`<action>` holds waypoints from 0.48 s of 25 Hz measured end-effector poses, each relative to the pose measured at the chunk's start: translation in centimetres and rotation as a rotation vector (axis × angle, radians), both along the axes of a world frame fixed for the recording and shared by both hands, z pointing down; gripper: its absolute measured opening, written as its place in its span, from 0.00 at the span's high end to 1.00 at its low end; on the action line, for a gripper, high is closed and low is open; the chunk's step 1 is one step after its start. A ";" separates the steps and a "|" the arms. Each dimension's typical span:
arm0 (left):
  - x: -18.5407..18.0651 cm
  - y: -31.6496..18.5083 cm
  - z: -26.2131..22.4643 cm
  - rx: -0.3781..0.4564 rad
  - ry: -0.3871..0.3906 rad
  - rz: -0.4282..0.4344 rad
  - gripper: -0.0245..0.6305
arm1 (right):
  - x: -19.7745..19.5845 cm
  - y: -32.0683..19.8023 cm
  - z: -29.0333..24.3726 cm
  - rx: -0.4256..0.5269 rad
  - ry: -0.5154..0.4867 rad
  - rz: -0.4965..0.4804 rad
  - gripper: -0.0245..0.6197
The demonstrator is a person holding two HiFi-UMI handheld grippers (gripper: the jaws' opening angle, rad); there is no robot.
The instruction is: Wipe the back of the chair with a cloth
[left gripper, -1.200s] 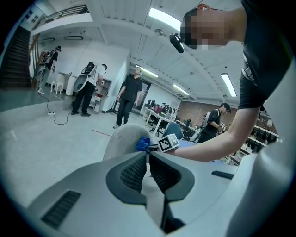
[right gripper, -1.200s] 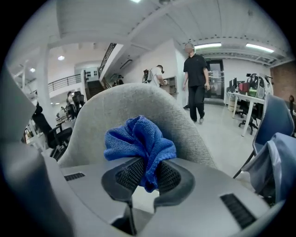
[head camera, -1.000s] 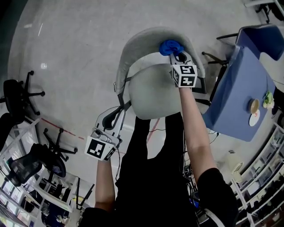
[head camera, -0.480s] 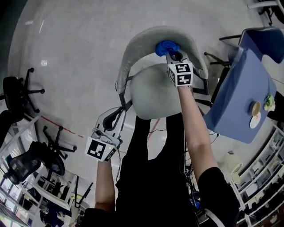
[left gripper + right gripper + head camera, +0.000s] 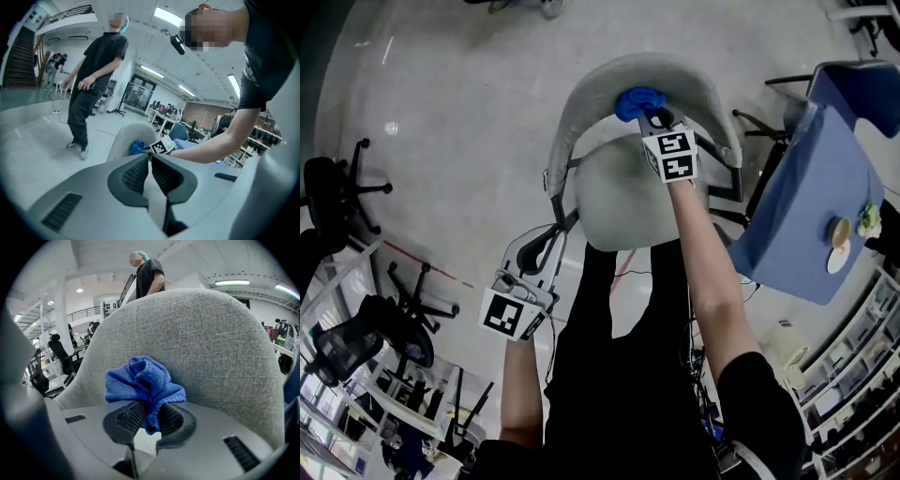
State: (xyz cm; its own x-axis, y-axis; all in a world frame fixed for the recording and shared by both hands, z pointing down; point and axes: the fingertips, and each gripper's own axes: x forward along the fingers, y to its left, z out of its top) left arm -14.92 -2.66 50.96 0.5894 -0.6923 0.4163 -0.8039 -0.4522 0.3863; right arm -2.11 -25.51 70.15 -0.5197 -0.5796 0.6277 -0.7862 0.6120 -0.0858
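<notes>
A grey fabric chair with a curved back (image 5: 602, 80) (image 5: 206, 348) stands before me, its pale seat (image 5: 623, 197) below. My right gripper (image 5: 653, 120) (image 5: 149, 420) is shut on a bunched blue cloth (image 5: 636, 101) (image 5: 140, 383) that presses against the inner face of the chair back near its middle. My left gripper (image 5: 532, 255) (image 5: 150, 174) hangs low at the left of the seat, jaws shut with nothing between them. In the left gripper view the chair back (image 5: 126, 140) and the blue cloth (image 5: 137, 147) show in the distance.
A blue table (image 5: 811, 202) with small items stands at the right. Black office chairs (image 5: 337, 192) and shelving line the left and lower edges. A person (image 5: 89, 79) stands on the floor beyond the chair.
My right gripper has slid the blue cloth leftward along the chair back. The left gripper has stayed in place.
</notes>
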 end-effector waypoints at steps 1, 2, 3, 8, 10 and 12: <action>0.0 0.0 0.1 -0.002 -0.001 -0.001 0.90 | -0.4 0.2 0.1 -0.001 0.001 -0.011 0.84; -0.1 0.1 0.2 -0.004 -0.002 -0.002 0.90 | -0.8 0.3 0.2 -0.001 0.003 -0.023 0.84; -0.1 0.2 0.3 -0.006 -0.004 -0.002 0.90 | -1.2 0.4 0.4 -0.001 0.006 -0.036 0.84; -0.5 0.4 0.7 -0.012 -0.001 -0.010 0.90 | -3.1 1.0 0.6 0.003 0.016 -0.082 0.84; -0.7 0.5 0.7 -0.013 0.003 -0.017 0.90 | -3.4 1.1 0.6 0.007 0.016 -0.089 0.84; -0.8 0.6 0.9 -0.013 0.005 -0.021 0.90 | -3.9 1.4 0.7 0.012 0.016 -0.108 0.84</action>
